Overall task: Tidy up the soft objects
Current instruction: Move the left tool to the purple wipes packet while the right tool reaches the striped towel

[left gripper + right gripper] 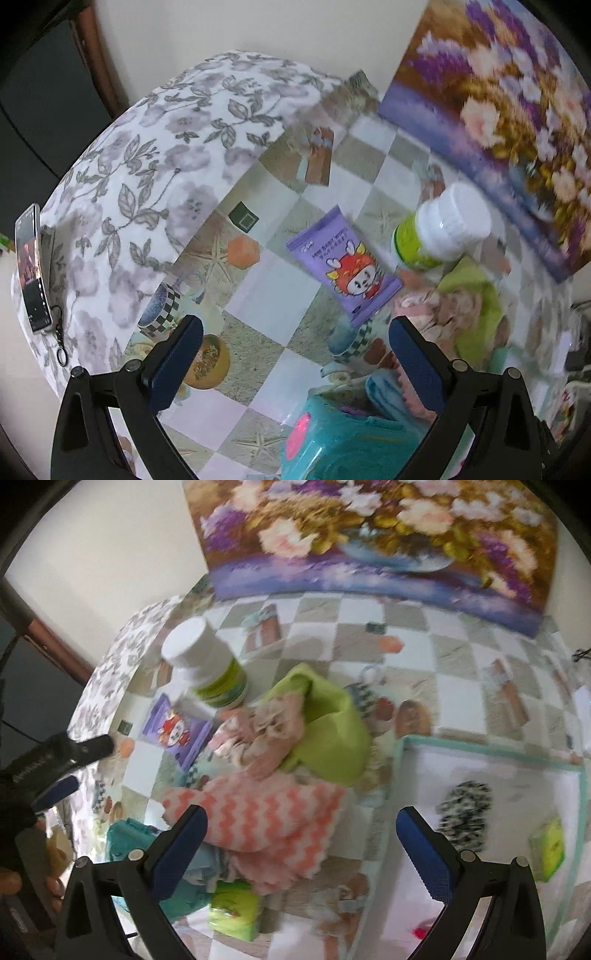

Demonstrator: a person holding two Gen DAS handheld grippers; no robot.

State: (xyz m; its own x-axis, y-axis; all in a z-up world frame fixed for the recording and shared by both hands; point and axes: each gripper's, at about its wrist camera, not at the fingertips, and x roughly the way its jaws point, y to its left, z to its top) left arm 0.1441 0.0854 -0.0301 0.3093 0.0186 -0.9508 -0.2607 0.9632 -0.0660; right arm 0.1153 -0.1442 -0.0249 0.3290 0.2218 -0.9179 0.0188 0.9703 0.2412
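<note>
A pink-and-white zigzag cloth [266, 827] lies on the checked tablecloth just ahead of my right gripper [299, 834], which is open and holds nothing. Behind it lie a lime-green cloth [328, 734] and a pale pink fluffy item [266, 731]. A shallow teal-rimmed tray [402, 760] at the right holds a black-and-white speckled soft item [465, 812] and a green packet [548, 849]. My left gripper [295, 354] is open over the table, above a teal pack [343, 443]. The green cloth [476, 310] lies to its right.
A white-capped green bottle [207, 664] and a purple snack packet [177, 731] lie left of the cloths. A flower painting [369, 542] leans on the wall behind. A floral cushion [155, 177] with a phone [33, 273] flanks the table's left. A green pack [232, 912] lies near.
</note>
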